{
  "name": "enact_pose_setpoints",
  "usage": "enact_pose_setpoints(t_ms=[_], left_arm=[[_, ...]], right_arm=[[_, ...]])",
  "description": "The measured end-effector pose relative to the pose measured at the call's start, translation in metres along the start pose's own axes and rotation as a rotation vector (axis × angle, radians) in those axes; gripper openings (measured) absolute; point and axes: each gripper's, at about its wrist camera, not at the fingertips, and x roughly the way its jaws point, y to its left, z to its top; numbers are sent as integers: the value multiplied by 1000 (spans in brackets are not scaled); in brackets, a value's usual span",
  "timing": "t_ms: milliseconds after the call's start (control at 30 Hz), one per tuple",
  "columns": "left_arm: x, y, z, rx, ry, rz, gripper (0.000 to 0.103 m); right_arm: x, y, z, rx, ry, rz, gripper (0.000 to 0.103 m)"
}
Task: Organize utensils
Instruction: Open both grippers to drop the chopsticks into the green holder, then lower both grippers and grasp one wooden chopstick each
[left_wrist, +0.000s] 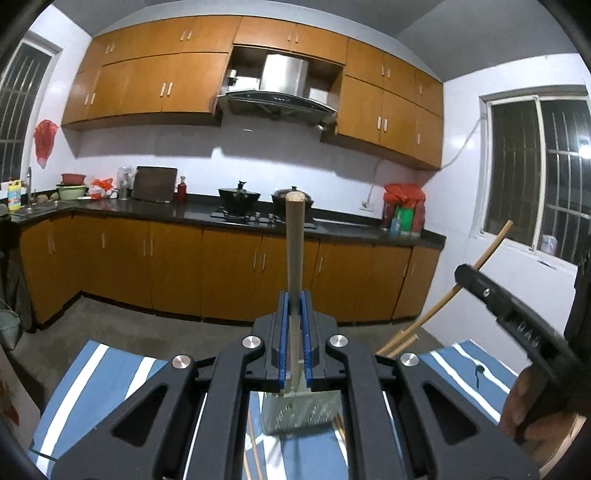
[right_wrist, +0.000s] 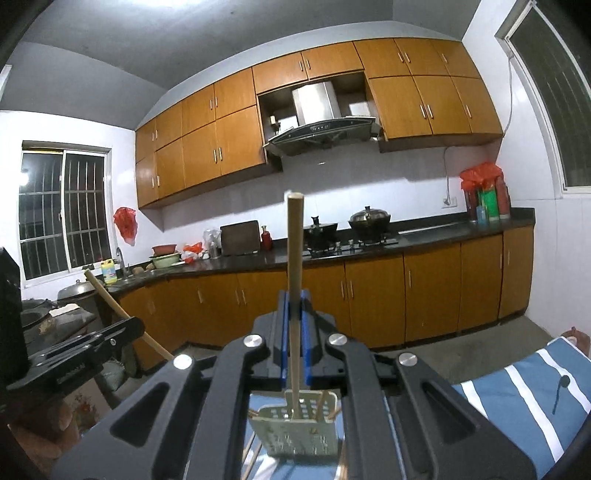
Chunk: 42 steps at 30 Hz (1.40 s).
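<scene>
Item: your left gripper was clamped on a wooden stick, long axis upright between the blue pads. Item: your right gripper was clamped likewise on a chopstick, also upright. Item: perforated utensil holder stood on the striped table, directly below and behind both grippers' tips, chopsticks already inside; right gripper judged nearer it.

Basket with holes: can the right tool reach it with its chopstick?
Probably yes. The right tool is shut on a chopstick whose lower end hangs right at the open top of the basket, with nothing between. A few sticks stand inside.
</scene>
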Motion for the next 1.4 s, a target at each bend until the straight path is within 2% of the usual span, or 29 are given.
enact_pose_setpoints(t_ms=[233, 367, 433, 533, 567, 667, 700, 833, 933, 1033, 1100, 1167, 1267, 1400], left_arm=[[25, 1, -9, -3, -13, 38, 7], [52, 3, -27, -19, 71, 24, 7], [61, 7, -36, -49, 126, 11, 7], [58, 14, -39, -72, 140, 1, 9], [56, 16, -39, -77, 140, -3, 12], [40, 20, -36, -86, 107, -3, 35], [34, 21, -36, -88, 95, -4, 37], [11, 26, -38, -98, 66, -8, 38], [-8, 35, -50, -97, 64, 40, 41], [-11, 45, -69, -82, 96, 109, 42], [-4, 54, -94, -57, 167, 179, 41], [5, 60, -117, -31, 246, 227, 41], [20, 68, -149, -29, 369, 233, 41], [33, 68, -183, -36, 487, 211, 41]], right_arm=[[37, 0, -12, -10, 30, -38, 8], [59, -3, -30, -13, 107, -55, 9], [61, -4, -36, -11, 127, -53, 14], [51, -7, -37, -13, 112, -65, 28], [44, -11, -35, -2, 101, -67, 29], [25, -23, -32, 31, 80, -79, 31], [18, -27, -33, 41, 76, -84, 33], [0, -46, -47, 71, 111, -131, 34], [-4, -60, -75, 65, 197, -180, 34], [5, -73, -122, 83, 360, -202, 34], [14, -75, -158, 92, 492, -196, 34], [22, -74, -185, 96, 579, -178, 32], [31, -64, -227, 95, 710, -136, 24], [36, -49, -253, 75, 777, -114, 23]])
